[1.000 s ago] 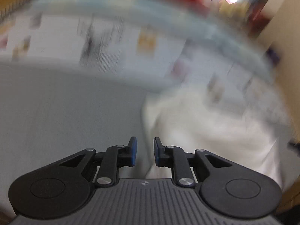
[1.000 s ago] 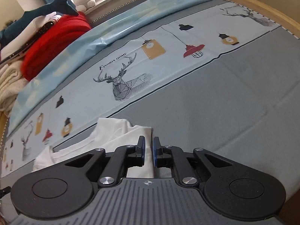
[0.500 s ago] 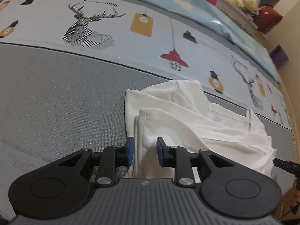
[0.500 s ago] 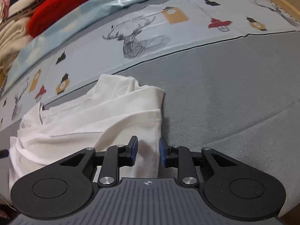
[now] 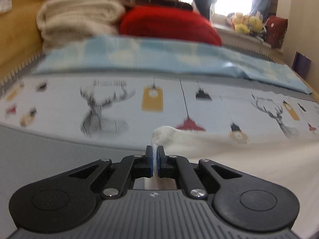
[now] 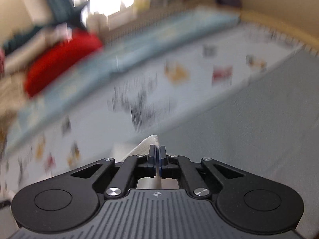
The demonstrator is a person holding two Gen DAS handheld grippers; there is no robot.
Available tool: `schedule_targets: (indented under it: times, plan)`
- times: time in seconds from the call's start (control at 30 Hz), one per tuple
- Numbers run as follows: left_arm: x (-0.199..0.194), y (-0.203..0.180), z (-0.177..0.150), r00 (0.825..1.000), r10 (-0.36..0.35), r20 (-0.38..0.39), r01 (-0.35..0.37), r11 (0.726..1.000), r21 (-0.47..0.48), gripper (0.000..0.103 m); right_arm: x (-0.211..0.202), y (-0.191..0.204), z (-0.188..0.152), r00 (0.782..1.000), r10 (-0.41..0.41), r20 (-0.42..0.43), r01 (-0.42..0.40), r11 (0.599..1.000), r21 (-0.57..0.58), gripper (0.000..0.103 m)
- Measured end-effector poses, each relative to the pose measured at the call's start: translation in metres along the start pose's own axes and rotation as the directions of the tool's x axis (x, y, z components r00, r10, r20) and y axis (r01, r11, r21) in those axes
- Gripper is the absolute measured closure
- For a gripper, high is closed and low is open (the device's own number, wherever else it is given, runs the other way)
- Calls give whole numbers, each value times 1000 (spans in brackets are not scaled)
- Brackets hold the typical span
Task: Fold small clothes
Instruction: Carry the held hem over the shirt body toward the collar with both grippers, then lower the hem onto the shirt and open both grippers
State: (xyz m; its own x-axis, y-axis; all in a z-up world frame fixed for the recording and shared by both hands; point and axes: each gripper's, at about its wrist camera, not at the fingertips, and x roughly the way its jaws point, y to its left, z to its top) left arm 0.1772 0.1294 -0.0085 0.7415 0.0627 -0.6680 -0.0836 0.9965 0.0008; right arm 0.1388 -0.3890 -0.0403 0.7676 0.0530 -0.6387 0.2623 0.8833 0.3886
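A: What changed since half a second ago?
B: Both pairs of fingers have just closed. The left gripper [image 5: 155, 151] now pinches a white garment [image 5: 229, 151]; the right gripper [image 6: 157, 153] clamps another edge of it [image 6: 147, 142].
A: Anything unclear?
B: The right view is smeared; the shirt's body hides under the grippers.
A: Room?
B: Grey bed [image 6: 249, 129] lies open at 3 o'clock; red blanket [image 5: 169, 23] at 12.

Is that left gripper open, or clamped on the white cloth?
Clamped. The left gripper has just closed; its blue pads pinch a bunched edge of the white garment, which pokes out above them.
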Motion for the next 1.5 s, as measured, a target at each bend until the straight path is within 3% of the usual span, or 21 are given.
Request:
schedule_targets:
  times: [0.07, 0.27, 0.4, 0.57, 0.7, 0.83, 0.93, 1.0, 1.1, 1.2, 1.23, 1.27, 1.3, 1.33, 1.4, 1.43, 1.47, 1.5]
  plan:
    - [8, -3, 1, 1000, 9, -30, -9, 1000, -7, 99, 0, 4, 4, 997, -9, 76, 7, 1000, 23, 102]
    - [18, -2, 6, 999, 26, -26, -27, 999, -47, 99, 27, 21, 3, 993, -84, 81, 83, 996, 26, 102]
    - [28, 14, 10, 998, 18, -61, -26, 989, -144, 95, 37, 24, 4, 991, -95, 96, 93, 995, 31, 101]
    - [39, 34, 1, 979, -66, -193, 19, 972, -235, 89, 61, 15, -2, 972, -230, -59, 232, 972, 45, 99]
    - [42, 41, -14, 939, -150, -310, 77, 968, -237, 79, 61, -3, -7, 965, -161, -206, 177, 982, 61, 96]
    - [42, 44, -42, 855, -228, -465, 130, 964, -233, 65, 52, -6, -24, 931, -111, -347, 115, 993, -10, 79]
    - [38, 44, -68, 791, -228, -568, 144, 971, -189, 61, 39, -10, -39, 893, -71, -445, 55, 997, -49, 71]
    - [32, 42, -79, 778, -223, -587, 164, 975, -153, 61, 31, -12, -52, 861, -88, -501, 47, 995, -93, 63]
    - [26, 44, -90, 760, -222, -611, 167, 975, -146, 61, 25, -18, -76, 789, -163, -592, 60, 980, -189, 62]
    - [21, 42, -97, 748, -202, -632, 161, 979, -122, 61, 15, -22, -84, 770, -181, -612, 40, 971, -237, 63]
    - [19, 40, -98, 742, -198, -641, 168, 980, -107, 61, 12, -23, -84, 767, -177, -617, 39, 972, -231, 71]
    - [18, 37, -100, 735, -195, -649, 180, 980, -89, 67, 9, -24, -84, 770, -174, -613, 38, 973, -228, 92]
    - [15, 33, -101, 733, -191, -653, 197, 978, -65, 80, 7, -23, -82, 777, -169, -607, 34, 973, -227, 97]
    - [12, 32, -97, 740, -188, -646, 211, 977, -42, 96, 3, -22, -79, 789, -157, -594, 26, 974, -223, 97]
    - [-2, 39, -86, 788, -203, -581, 210, 976, -56, 97, -8, -18, -70, 825, -131, -550, 17, 978, -208, 98]
    - [-9, 43, -80, 802, -225, -553, 220, 972, -76, 97, -15, -18, -65, 842, -103, -529, 9, 984, -176, 99]
    - [-13, 46, -78, 805, -238, -543, 229, 970, -85, 97, -19, -20, -62, 851, -80, -518, 4, 989, -146, 99]
    - [-13, 48, -81, 791, -228, -567, 227, 971, -75, 97, -20, -22, -60, 852, -76, -519, 8, 991, -132, 99]
